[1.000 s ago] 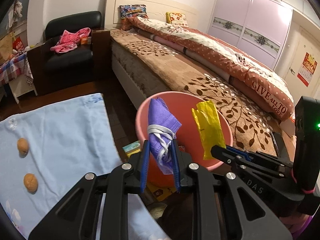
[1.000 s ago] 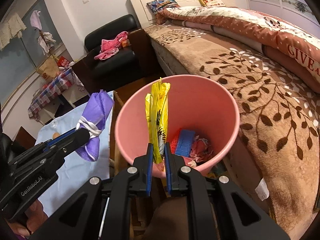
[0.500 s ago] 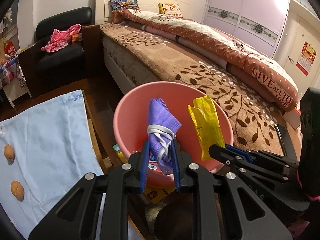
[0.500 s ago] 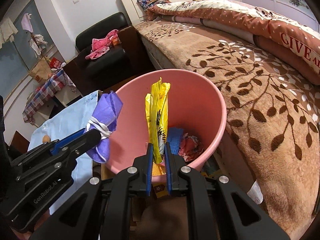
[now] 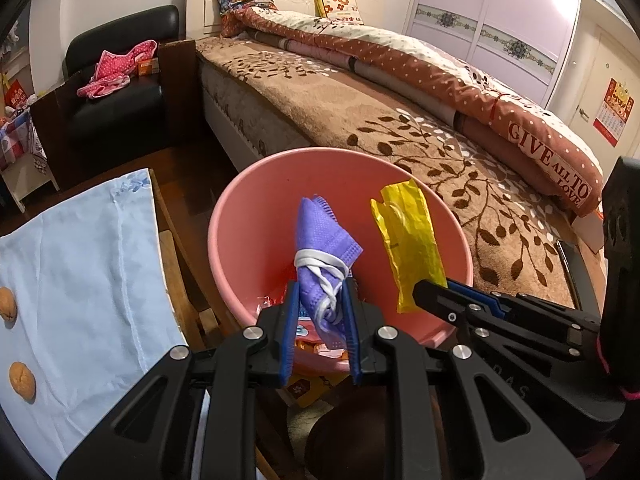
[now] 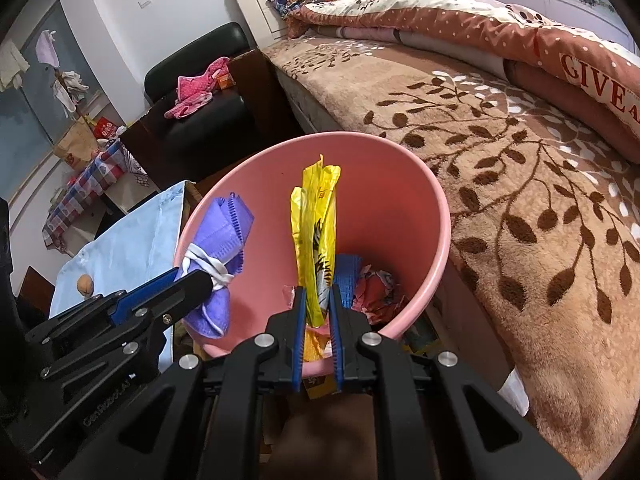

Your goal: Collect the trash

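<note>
Left gripper (image 5: 320,304) clamping purple mask (image 5: 322,240) (elastic-wrapped), over pink bin (image 5: 240,216), yellow wrapper (image 5: 412,236) alongside

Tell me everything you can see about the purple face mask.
The purple face mask is folded into a bundle, its white ear loops wound and knotted around the middle. The fabric looks soft, dimpled, with a ribbed edge on top. The left tongs are shut on its lower half, so it stands nearly upright over the mouth of the pink bin, beside the yellow wrapper.
</note>
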### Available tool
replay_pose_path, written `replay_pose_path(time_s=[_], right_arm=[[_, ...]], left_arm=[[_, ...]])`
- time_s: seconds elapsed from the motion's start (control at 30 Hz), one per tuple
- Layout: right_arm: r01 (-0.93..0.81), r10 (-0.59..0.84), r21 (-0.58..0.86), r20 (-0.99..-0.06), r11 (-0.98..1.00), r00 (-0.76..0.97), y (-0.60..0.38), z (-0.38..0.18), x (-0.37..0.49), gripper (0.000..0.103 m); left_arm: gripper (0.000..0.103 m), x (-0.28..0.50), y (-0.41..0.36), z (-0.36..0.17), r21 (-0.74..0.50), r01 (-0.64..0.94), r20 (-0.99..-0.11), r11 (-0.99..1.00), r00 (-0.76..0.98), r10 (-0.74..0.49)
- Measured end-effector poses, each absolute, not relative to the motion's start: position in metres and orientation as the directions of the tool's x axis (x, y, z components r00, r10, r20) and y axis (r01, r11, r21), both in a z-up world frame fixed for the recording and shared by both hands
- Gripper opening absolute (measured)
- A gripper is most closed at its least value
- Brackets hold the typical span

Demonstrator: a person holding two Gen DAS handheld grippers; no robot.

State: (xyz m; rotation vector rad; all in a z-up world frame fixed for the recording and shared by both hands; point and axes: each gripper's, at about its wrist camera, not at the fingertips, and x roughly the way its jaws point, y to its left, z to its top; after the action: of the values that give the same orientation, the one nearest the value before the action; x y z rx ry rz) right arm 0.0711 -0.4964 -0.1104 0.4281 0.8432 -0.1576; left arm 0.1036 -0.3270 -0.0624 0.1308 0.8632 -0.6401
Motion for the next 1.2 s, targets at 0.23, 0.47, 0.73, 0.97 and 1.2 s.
replay_pose_path(time_s=[0.23, 0.47, 0.73, 0.97, 1.2], right_arm=[[0.314, 0.029, 0.304, -0.759, 0.900, 0.651, -0.501, -0.117, 0.074, 0.011], [0.319, 0.029, 0.304, -0.763, 0.898, 0.646, -0.504, -0.121, 0.076, 0.012], [0.317, 0.028, 0.300, -0.764, 0.900, 0.644, -0.503, -0.121, 0.076, 0.013], [0.304, 0.038, 0.305, -0.760, 0.903, 0.649, -0.501, -0.121, 0.080, 0.020], [0.305, 0.034, 0.302, -0.759, 0.903, 0.651, -0.501, -0.120, 0.079, 0.022]], left_arm=[[0.021, 0.108, -0.327, -0.068, -0.159, 0.563, -0.758, 0.811, 0.457, -0.466], [0.028, 0.112, -0.328, -0.075, -0.164, 0.557, -0.775, 0.814, 0.438, -0.455], [0.040, 0.111, -0.326, -0.075, -0.175, 0.551, -0.772, 0.816, 0.437, -0.461], [0.040, 0.111, -0.326, -0.074, -0.178, 0.551, -0.771, 0.815, 0.437, -0.464], [0.040, 0.109, -0.321, -0.070, -0.187, 0.544, -0.762, 0.818, 0.446, -0.470]])
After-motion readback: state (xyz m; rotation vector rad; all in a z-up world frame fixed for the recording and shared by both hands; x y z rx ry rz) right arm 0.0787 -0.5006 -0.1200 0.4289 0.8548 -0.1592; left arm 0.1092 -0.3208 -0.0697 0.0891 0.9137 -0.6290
